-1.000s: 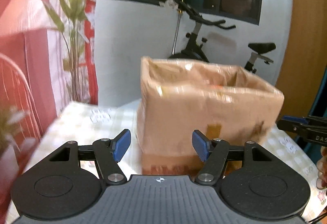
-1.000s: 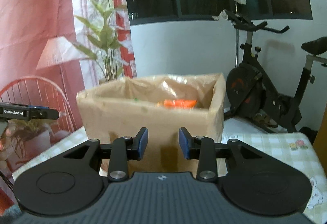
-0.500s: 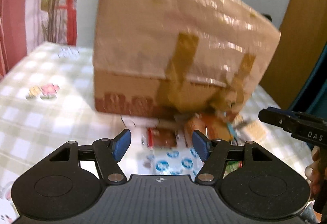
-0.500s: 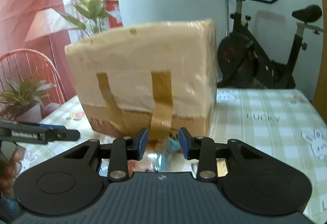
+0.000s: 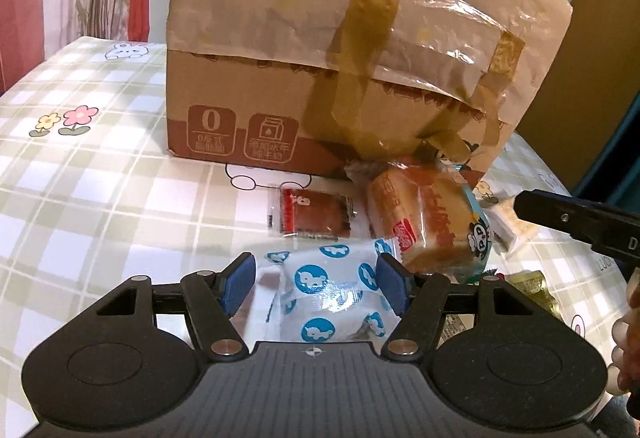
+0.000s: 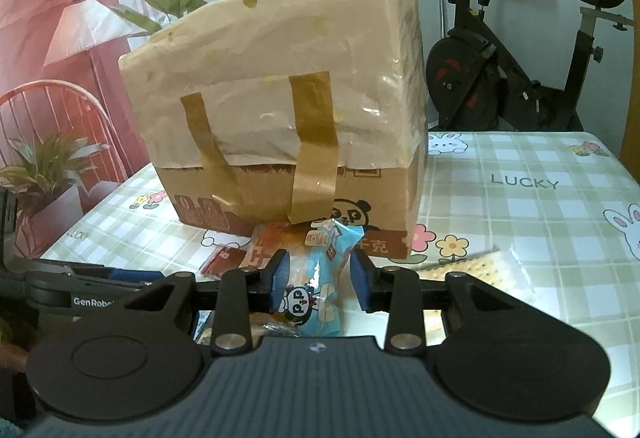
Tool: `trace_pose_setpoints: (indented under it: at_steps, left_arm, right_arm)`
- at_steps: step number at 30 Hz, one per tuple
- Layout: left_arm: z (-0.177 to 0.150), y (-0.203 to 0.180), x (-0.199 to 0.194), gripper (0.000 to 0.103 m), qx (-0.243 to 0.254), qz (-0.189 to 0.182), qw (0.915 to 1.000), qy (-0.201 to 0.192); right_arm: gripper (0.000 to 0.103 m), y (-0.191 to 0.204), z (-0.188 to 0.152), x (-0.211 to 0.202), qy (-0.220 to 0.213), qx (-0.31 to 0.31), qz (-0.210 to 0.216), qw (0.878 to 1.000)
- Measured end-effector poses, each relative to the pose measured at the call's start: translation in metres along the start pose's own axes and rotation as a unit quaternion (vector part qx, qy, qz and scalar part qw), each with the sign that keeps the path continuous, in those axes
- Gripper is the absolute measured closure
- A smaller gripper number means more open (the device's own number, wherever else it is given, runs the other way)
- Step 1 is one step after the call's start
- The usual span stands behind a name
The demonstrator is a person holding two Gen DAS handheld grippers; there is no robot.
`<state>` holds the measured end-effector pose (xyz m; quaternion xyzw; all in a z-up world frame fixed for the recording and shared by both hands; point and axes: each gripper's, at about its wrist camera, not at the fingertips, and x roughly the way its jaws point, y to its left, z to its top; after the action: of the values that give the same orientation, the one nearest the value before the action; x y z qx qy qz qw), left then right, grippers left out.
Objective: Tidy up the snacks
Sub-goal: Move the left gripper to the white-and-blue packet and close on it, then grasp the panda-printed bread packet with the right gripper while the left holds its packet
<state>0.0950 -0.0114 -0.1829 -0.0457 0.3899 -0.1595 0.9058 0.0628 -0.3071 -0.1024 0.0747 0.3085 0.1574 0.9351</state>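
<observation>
A taped cardboard box [image 5: 320, 50] stands on the checked tablecloth [image 5: 100, 174]; it also shows in the right wrist view [image 6: 288, 118]. Snacks lie in front of it. My left gripper [image 5: 316, 284] is open, its pads either side of a white packet with blue animal prints [image 5: 332, 294]. Behind that packet lie a small red packet [image 5: 312, 214] and a wrapped bread packet [image 5: 424, 222]. My right gripper [image 6: 320, 280] is open around the blue panda-printed end of the bread packet [image 6: 316, 278]. A cracker packet [image 6: 476, 270] lies to the right.
The right gripper's tip [image 5: 580, 218] enters the left wrist view at the right. The left gripper [image 6: 88, 290] shows low left in the right wrist view. An exercise bike [image 6: 520, 50] stands behind the table, with a plant [image 6: 44, 166] and a red chair [image 6: 52, 118] at the left.
Both grippers have dropped from above the box rim down to the table in front of the box. The snacks have come into view between their fingers. Both stayed open.
</observation>
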Motion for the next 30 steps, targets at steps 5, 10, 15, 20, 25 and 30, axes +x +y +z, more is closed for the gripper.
trace_pose_setpoints:
  at_steps: [5, 10, 15, 20, 25, 30]
  left_arm:
    - [-0.004, 0.000, 0.006, 0.027, 0.003, 0.001, 1.0000, 0.004]
    - [-0.010, -0.001, 0.006, 0.028, 0.026, 0.009, 0.9996, -0.008]
    - [-0.012, 0.000, 0.000, 0.051, 0.043, 0.010, 0.9989, -0.013]
    - [-0.009, 0.010, -0.007, 0.052, 0.023, 0.026, 0.9991, -0.023]
    - [-0.004, 0.017, -0.017, 0.052, 0.007, 0.037, 0.9983, -0.044]
    - [-0.001, 0.019, -0.022, 0.052, 0.001, 0.040, 0.9978, -0.053]
  right_arm:
    - [0.067, 0.001, -0.003, 0.006, 0.009, 0.003, 0.001, 1.000]
    - [0.067, 0.002, -0.004, 0.010, 0.015, 0.001, 0.002, 1.000]
    - [0.067, 0.000, -0.004, 0.011, 0.020, 0.008, -0.002, 1.000]
    - [0.059, -0.002, -0.005, 0.011, 0.021, 0.016, -0.010, 1.000]
    - [0.053, 0.000, -0.004, 0.015, 0.029, 0.018, -0.009, 0.999]
    - [0.033, 0.011, 0.001, 0.025, 0.044, 0.016, 0.006, 0.999]
